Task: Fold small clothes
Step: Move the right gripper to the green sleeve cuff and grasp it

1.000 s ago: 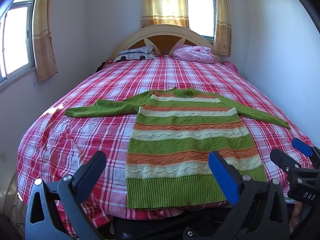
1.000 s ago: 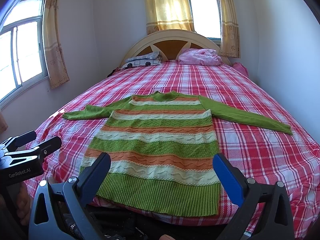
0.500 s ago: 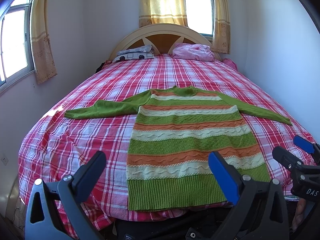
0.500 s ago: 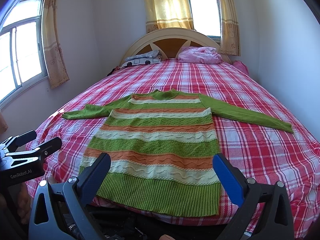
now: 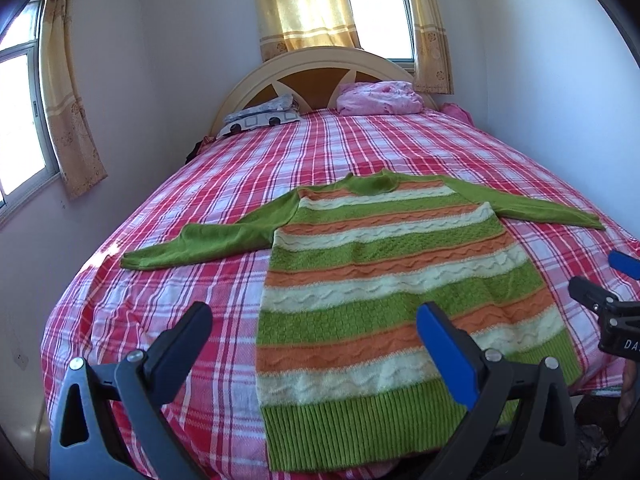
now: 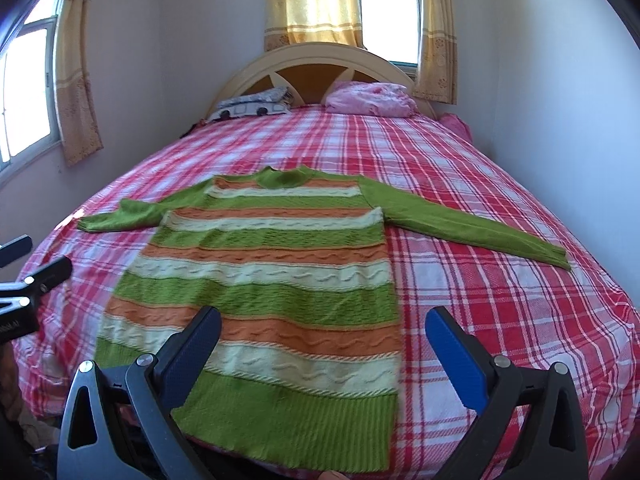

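- The sweater [image 5: 384, 280] lies flat on the bed [image 5: 320, 152], hem at the near edge, collar toward the headboard [image 5: 316, 68].
- One sleeve stretches left, one right.
- Two pillows [image 5: 380, 98] lie against the headboard, well behind the sweater.

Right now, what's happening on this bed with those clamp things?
A person holds two grippers over a striped sweater laid flat on the plaid bed, sleeves spread wide. The left gripper and right gripper are both open near the hem, gripping nothing. No fold has been made.
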Demonstrator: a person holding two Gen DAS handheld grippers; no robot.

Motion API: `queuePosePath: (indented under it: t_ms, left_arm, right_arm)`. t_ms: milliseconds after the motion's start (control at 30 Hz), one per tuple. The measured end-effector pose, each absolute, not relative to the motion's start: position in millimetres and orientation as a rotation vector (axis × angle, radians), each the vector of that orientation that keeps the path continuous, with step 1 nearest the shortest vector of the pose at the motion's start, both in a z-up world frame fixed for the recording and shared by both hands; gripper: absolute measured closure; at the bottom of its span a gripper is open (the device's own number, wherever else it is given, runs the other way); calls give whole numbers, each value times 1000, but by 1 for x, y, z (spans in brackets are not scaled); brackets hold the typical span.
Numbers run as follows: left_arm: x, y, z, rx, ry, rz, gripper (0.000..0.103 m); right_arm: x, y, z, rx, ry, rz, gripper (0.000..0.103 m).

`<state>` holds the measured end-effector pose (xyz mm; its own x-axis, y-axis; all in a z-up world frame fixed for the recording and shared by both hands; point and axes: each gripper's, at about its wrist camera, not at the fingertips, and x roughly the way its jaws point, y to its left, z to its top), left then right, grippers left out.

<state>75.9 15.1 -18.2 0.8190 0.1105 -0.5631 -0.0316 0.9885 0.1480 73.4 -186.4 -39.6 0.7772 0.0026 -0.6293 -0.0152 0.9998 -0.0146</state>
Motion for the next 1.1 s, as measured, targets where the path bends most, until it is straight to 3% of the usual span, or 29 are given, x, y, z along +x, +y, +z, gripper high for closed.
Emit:
queuePosePath:
  t_ms: [1100]
  left_arm:
    - [295, -37, -88, 216, 704, 91, 0]
  right_arm:
    - [242, -383, -108, 1, 871, -419, 1]
